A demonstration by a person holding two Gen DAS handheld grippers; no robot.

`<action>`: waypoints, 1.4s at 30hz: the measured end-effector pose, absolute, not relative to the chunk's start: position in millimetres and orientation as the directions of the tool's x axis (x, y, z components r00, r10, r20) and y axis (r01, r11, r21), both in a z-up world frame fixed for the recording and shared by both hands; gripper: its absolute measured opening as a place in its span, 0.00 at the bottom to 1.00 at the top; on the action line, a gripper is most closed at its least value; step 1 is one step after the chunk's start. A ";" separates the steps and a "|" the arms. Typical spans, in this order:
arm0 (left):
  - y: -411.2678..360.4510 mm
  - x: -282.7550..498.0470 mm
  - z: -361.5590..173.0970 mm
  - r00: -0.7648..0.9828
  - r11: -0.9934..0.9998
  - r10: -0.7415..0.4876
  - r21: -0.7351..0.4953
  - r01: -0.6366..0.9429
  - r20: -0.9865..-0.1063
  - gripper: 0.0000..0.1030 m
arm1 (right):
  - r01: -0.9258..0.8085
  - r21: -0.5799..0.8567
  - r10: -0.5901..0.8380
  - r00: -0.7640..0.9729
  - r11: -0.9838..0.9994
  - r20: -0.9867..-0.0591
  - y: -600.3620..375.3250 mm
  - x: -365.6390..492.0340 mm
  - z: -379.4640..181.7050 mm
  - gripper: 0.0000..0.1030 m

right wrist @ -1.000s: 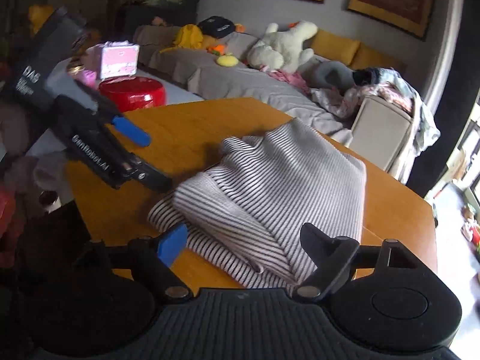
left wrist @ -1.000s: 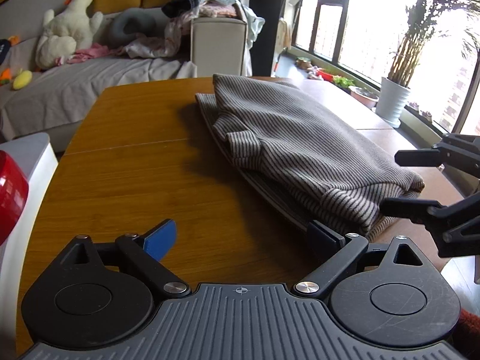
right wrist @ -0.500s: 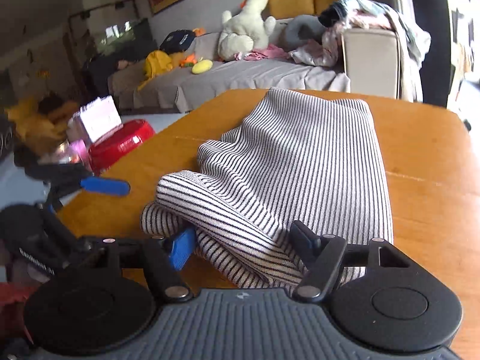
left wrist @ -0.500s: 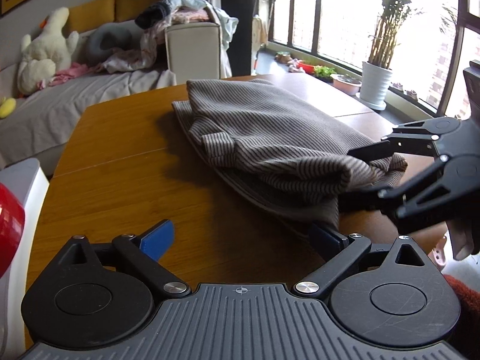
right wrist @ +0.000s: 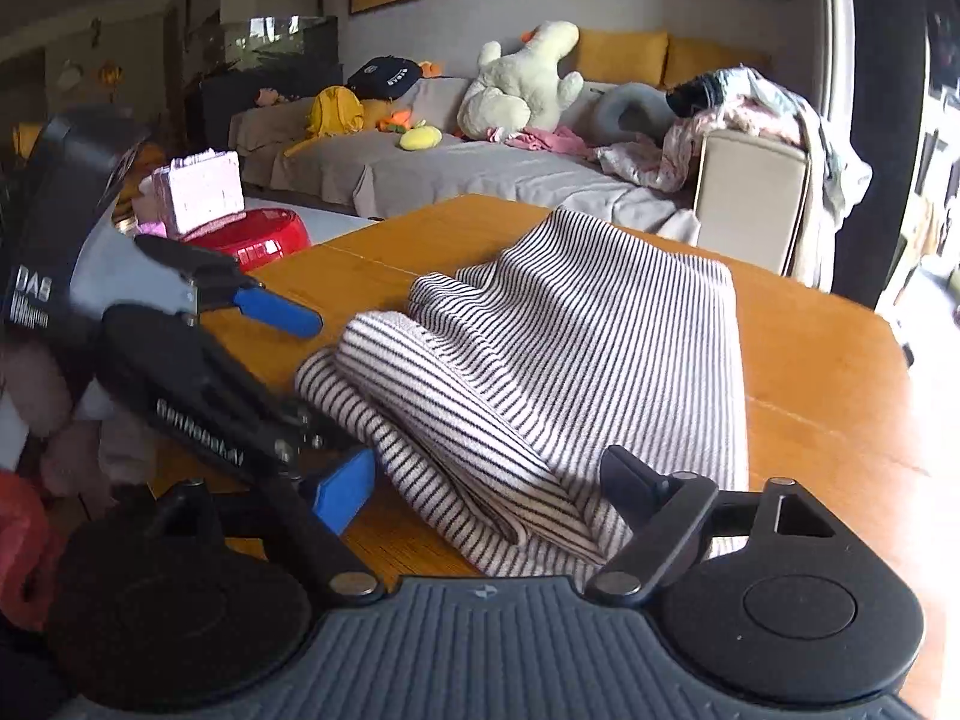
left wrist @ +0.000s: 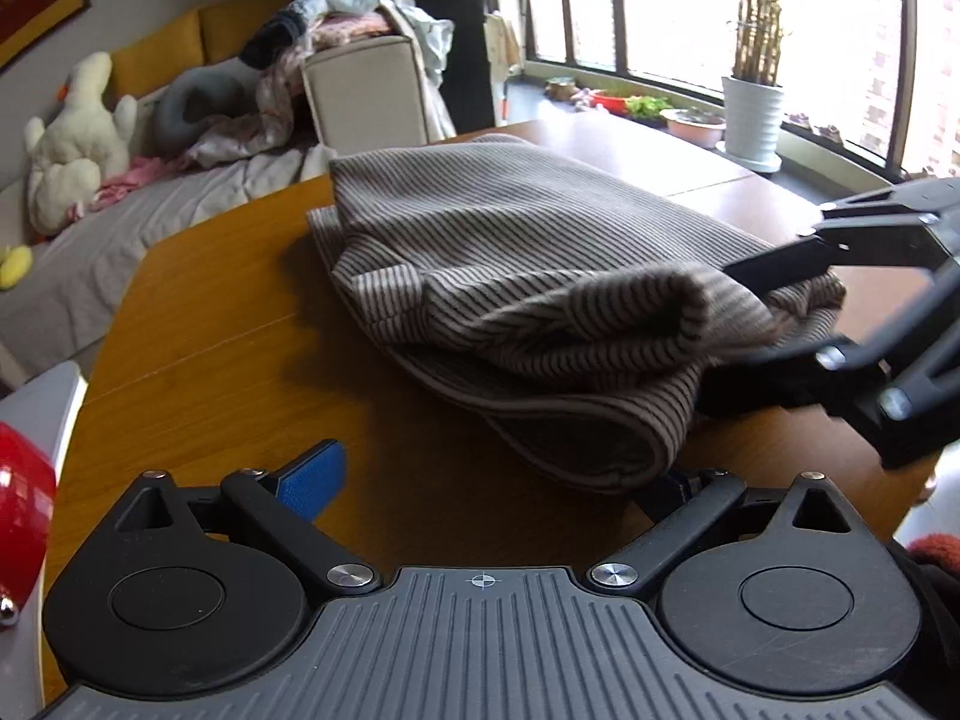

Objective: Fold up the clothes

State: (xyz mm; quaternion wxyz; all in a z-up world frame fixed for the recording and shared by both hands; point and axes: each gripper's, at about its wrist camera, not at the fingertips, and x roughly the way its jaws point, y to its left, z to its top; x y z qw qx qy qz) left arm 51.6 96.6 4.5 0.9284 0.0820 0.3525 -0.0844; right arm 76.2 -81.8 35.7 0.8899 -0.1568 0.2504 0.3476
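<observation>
Left gripper, right gripper: both wide open, gripping nothing
Right has moved in, straddling sweater near edge; next fold likely imminent

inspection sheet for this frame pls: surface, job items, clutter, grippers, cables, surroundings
Surface: wooden table, bare wood showing around the garment.
Job's things: one striped sweater, partly folded, near end bunched and lifted off the table.
Clutter: red container and pink box on a white surface beside the table.
Grippers: left gripper jaws open, near hem of the sweater between them; right gripper jaws open around the bunched end.
Cables: nothing seen.
Surroundings: sofa with plush duck and heaped laundry; potted plant by the windows.
</observation>
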 end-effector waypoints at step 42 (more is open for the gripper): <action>133.0 80.2 41.9 0.776 0.976 -0.213 -0.161 0.146 -0.593 0.98 | -0.695 -0.631 0.367 0.718 0.345 -0.591 -61.7 -12.8 43.7 0.28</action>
